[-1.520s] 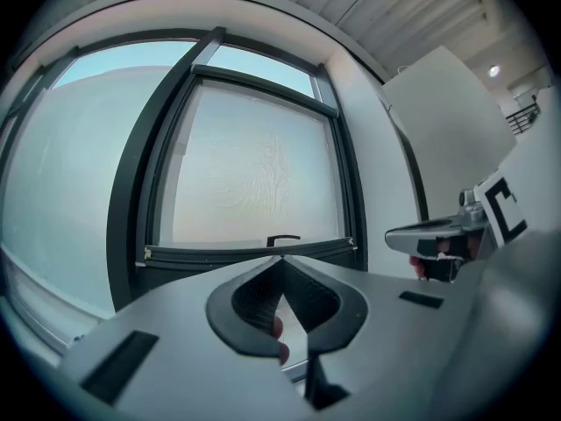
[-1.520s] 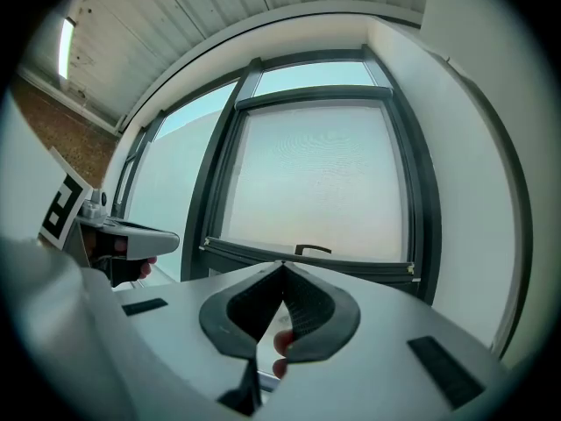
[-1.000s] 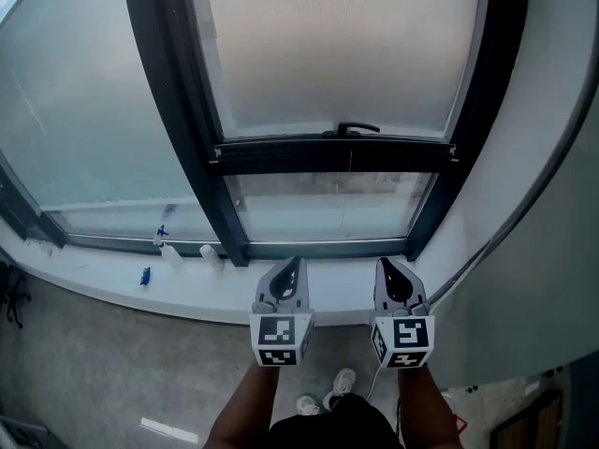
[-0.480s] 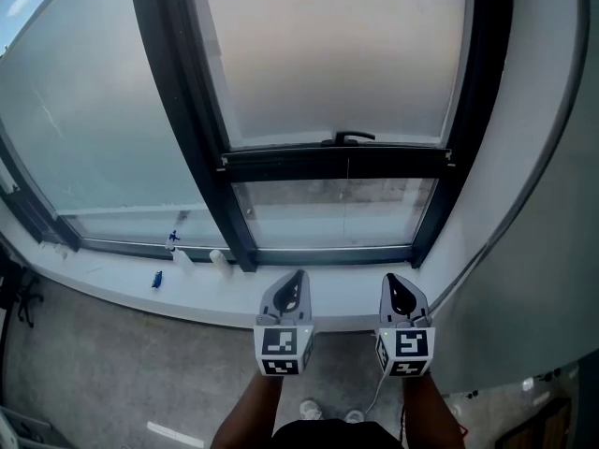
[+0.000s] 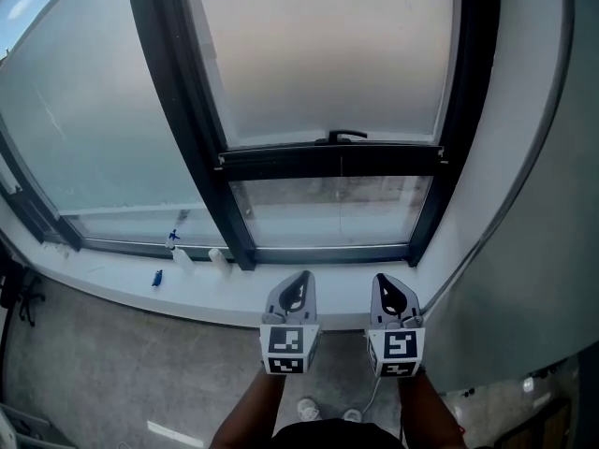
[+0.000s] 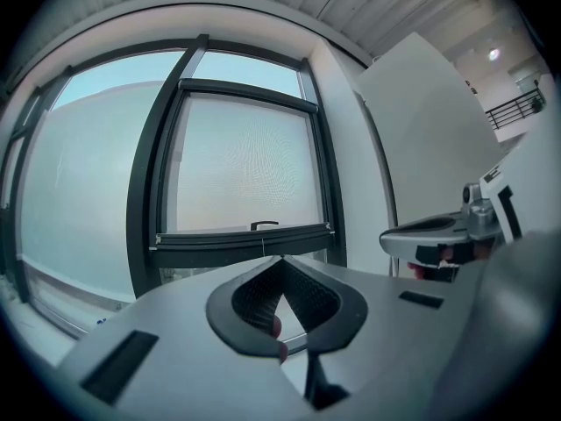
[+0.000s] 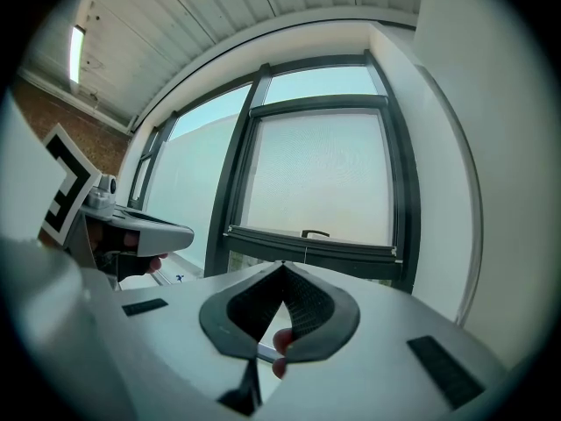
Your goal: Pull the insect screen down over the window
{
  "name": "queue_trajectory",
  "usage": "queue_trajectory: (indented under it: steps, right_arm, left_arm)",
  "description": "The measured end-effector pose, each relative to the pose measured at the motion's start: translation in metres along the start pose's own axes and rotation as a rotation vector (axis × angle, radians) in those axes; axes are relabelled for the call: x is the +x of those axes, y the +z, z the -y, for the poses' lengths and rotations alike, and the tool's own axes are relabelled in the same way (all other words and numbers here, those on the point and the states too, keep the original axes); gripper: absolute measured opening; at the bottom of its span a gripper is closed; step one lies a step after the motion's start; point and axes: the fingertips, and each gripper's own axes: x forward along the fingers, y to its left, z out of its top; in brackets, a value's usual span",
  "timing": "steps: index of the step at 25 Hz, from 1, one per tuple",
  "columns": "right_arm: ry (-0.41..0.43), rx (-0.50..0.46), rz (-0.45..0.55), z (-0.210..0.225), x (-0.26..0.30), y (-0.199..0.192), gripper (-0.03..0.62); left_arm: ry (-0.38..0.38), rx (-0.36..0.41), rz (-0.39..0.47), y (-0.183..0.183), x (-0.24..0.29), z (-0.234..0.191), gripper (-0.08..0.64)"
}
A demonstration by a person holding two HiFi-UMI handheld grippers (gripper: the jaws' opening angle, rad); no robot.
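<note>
The insect screen (image 5: 328,54) covers the upper part of the dark-framed window, a pale fine mesh. Its dark bottom bar (image 5: 328,159) lies across the opening, with a small black handle (image 5: 346,136) on top. Clear glass (image 5: 329,211) shows below the bar. The bar (image 6: 241,240) and handle (image 6: 265,225) appear in the left gripper view, and the bar (image 7: 307,251) in the right gripper view. My left gripper (image 5: 299,281) and right gripper (image 5: 386,282) are side by side over the white sill, well short of the bar, both shut and empty.
A white window sill (image 5: 197,288) runs below the frame, with small white and blue objects (image 5: 173,251) on it at the left. A white wall (image 5: 524,204) rises on the right. Grey floor (image 5: 103,372) lies below, with the person's shoes (image 5: 309,408).
Both grippers have sunk slightly lower in the head view and drawn a little closer together. The view has tilted, so the screen bar sits marginally higher.
</note>
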Motion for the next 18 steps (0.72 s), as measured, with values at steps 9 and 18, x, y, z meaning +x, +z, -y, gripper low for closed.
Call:
queue_trajectory:
  steps: [9, 18]
  right_arm:
    - [0.048, -0.024, -0.011, -0.007, 0.000, 0.001, 0.003]
    - [0.020, -0.003, -0.009, -0.003, -0.002, -0.004, 0.003]
  left_arm:
    - [0.006, 0.001, 0.003, 0.004, -0.003, 0.010, 0.003]
    - [-0.006, 0.002, 0.002, 0.002, -0.009, 0.016, 0.003]
